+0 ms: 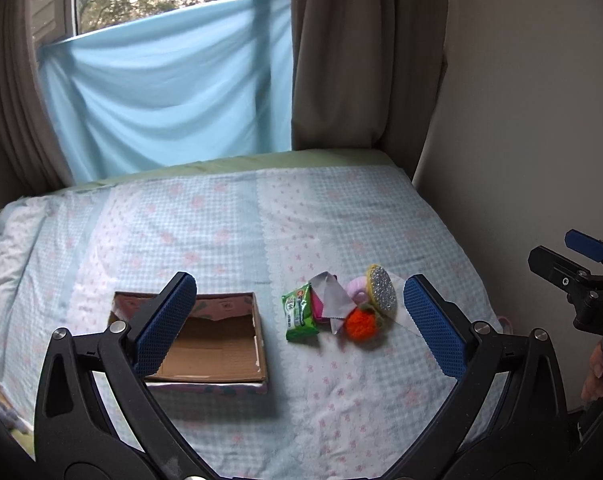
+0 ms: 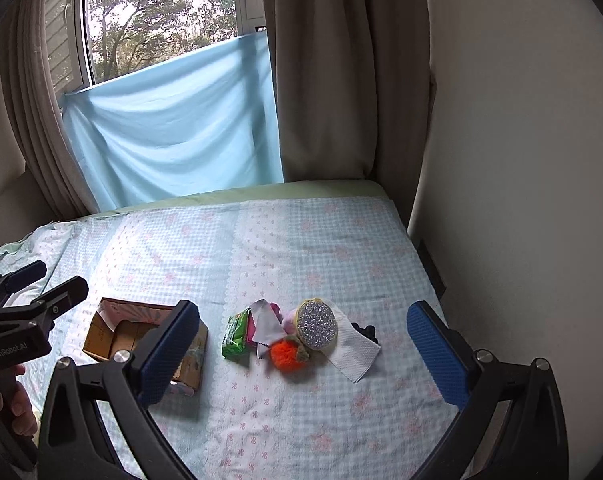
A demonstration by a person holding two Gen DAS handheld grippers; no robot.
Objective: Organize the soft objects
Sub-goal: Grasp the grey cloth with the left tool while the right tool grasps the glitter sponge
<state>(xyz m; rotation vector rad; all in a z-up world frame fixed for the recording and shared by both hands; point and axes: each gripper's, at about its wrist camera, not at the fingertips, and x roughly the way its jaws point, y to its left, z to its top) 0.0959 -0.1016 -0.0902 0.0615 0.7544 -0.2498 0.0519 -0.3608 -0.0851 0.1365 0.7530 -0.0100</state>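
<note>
Claws first: my left gripper hangs above the bed with its blue pads spread wide and nothing between them, and my right gripper is the same, wide and empty, raised over the checked bedsheet.

Seen from the left claw, the cardboard box sits just behind its left pad, open at the top, and I see nothing lying on its brown floor. Ahead and between the two pads lies the small heap of soft things: a green packet on the near left, a grey cloth draped over a pink item, an orange pompom at the front, and a round glittery sponge leaning toward the right pad.

From the right claw, the same heap sits ahead between its pads, with a white paper towel spread under the sponge toward the right pad. A dark object beyond the towel is too small for me to identify. Box and heap lie apart.
</note>
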